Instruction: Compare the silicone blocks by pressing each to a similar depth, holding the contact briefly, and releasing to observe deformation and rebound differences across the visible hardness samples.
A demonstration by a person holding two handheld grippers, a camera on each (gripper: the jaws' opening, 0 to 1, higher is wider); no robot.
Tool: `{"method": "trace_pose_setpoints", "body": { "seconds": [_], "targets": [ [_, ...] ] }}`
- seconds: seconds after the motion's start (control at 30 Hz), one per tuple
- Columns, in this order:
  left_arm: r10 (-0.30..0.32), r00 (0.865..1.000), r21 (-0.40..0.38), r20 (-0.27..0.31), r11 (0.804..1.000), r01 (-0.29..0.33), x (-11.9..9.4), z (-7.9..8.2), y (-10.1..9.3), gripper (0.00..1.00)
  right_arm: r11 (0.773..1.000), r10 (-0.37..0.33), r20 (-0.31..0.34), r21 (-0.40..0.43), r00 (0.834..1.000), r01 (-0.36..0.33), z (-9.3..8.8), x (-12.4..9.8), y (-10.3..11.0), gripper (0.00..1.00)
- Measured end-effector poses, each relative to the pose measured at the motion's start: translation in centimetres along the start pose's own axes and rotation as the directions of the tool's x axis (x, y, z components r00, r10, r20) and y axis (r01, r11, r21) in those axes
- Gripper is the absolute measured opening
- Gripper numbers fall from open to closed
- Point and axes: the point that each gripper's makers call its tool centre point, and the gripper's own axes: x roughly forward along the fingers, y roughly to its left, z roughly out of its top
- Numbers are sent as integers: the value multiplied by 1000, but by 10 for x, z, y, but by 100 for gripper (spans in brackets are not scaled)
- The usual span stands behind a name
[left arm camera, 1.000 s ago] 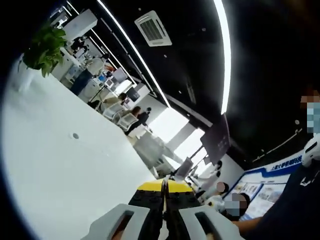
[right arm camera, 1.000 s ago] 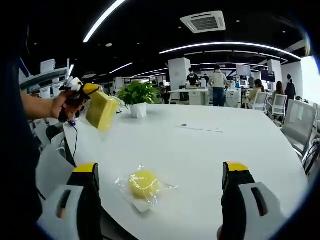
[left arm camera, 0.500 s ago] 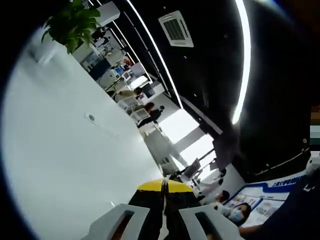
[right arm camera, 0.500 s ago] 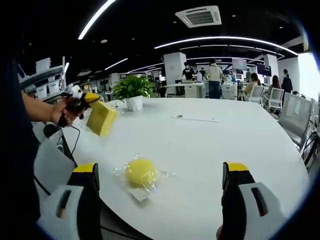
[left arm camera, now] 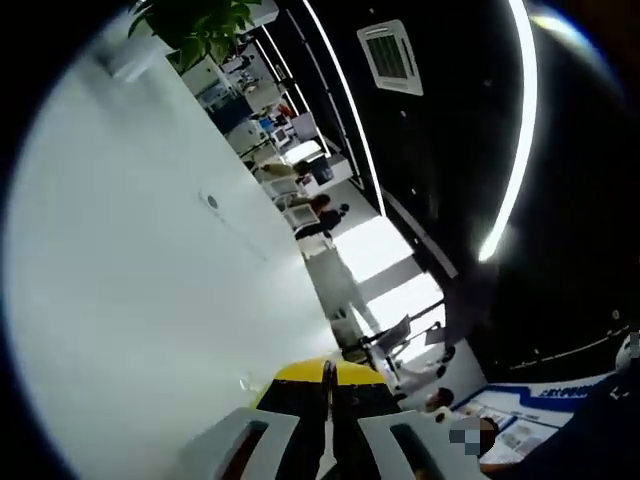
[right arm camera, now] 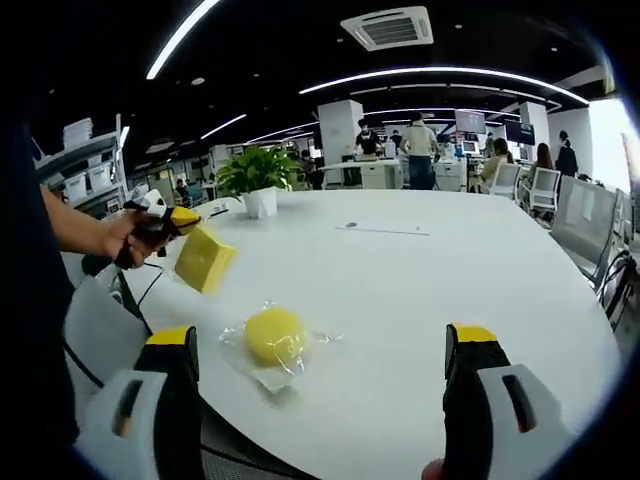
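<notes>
Round yellow silicone block (right arm camera: 274,335) in clear wrap lies on the bench (right arm camera: 420,290), ahead and left of the wide-apart right gripper (right arm camera: 320,400); left gripper (right arm camera: 172,217), beyond it, is clamped on a square yellow block (right arm camera: 204,259).

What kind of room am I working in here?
Most likely an open-plan office: a large white table with a potted plant on it, rows of desks with people behind, and a ceiling air-conditioning vent between long strip lights.
</notes>
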Motion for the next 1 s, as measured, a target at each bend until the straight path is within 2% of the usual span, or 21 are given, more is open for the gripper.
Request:
{"method": "trace_pose_setpoints", "body": {
  "seconds": [0.2, 0.37, 0.43, 0.5, 0.57, 0.63, 0.67, 0.7, 0.77, 0.8, 0.9, 0.97, 1.0],
  "targets": [
    [58, 998, 4, -27, 998, -58, 1, -8, 23, 0, 999, -8, 20, 41, 1000, 8, 2, -2, -2, 96],
    [127, 992, -24, -10, 992, -127, -5, -8, 47, 0, 999, -7, 5, 39, 1000, 7, -5, -2, -2, 96],
    [155, 988, 19, -3, 988, -155, -8, -8, 53, 0, 999, -7, 5, 41, 1000, 7, -5, -3, -2, 96],
    [198, 980, 75, -22, 978, -196, -11, -11, 62, 0, 999, -10, 1, 41, 1000, 10, -7, -3, -2, 96],
    [210, 977, 85, -32, 975, -207, -11, -12, 66, 0, 999, -12, -5, 43, 1000, 12, -10, -4, -2, 96],
    [245, 969, 162, -32, 958, -237, -12, -11, 74, 0, 999, -14, -13, 42, 1000, 14, -13, -5, -3, 96],
    [276, 960, 205, -40, 943, -262, -12, -11, 80, 0, 999, -16, -14, 42, 1000, 17, -14, -5, -4, 96],
    [323, 945, 257, -45, 918, -301, -14, -12, 87, 0, 999, -24, -17, 35, 1000, 24, -14, -5, -4, 96],
    [347, 937, 331, -45, 890, -314, -13, -12, 92, 0, 999, -27, -13, 38, 1000, 27, -14, -5, -5, 96],
    [363, 931, 341, -40, 881, -329, -14, -11, 95, 0, 999, -26, -11, 44, 1000, 27, -14, -5, -5, 96],
    [356, 934, 352, -37, 879, -321, -14, -8, 101, 0, 999, -28, -17, 42, 999, 28, -14, -4, -3, 96],
    [376, 926, 401, -34, 854, -332, -15, -7, 109, 0, 999, -24, -19, 40, 1000, 24, -14, -4, -2, 96],
    [385, 922, 445, -35, 832, -330, -16, -5, 113, 0, 999, -25, -22, 37, 999, 26, -14, -4, -2, 96]
  ]
}}
